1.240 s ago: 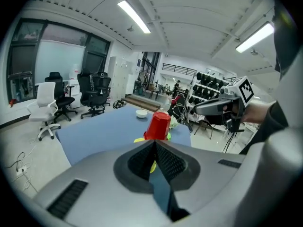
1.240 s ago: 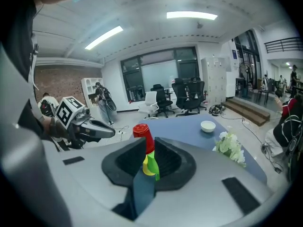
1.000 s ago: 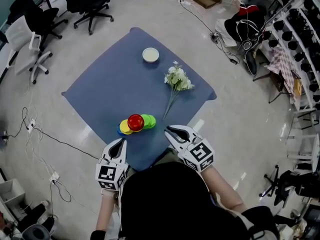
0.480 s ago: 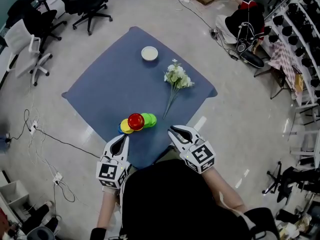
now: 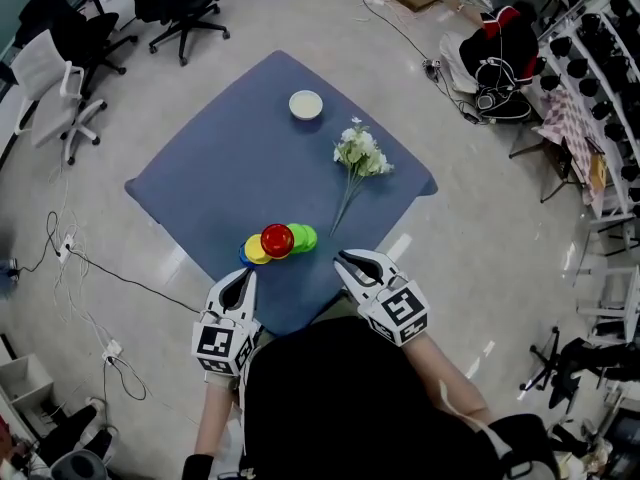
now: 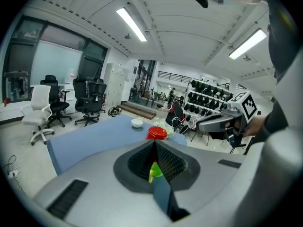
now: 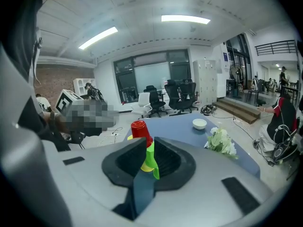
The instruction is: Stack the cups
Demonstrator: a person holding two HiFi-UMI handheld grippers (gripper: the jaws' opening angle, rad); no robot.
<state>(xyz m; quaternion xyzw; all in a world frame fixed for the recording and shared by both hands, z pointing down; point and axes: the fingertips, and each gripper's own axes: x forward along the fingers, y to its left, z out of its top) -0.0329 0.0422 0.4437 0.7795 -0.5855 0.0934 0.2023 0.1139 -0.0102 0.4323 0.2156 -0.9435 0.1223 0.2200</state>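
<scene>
With the red cup (image 5: 277, 239) set on the yellow cup (image 5: 256, 251), green cup (image 5: 302, 236) and blue cup (image 5: 243, 257) near the blue table's (image 5: 220, 158) near edge, stacking is judged essentially done, while the left gripper (image 5: 247, 276) and right gripper (image 5: 339, 259) are held closed, empty, clear of the cups.

You've got both grippers low in front of you, side by side and apart, tips tilted forward and down. Your left gripper (image 5: 246, 275) has its jaws pressed together, nothing between them. Your right gripper (image 5: 341, 259) is closed too, and empty.
</scene>
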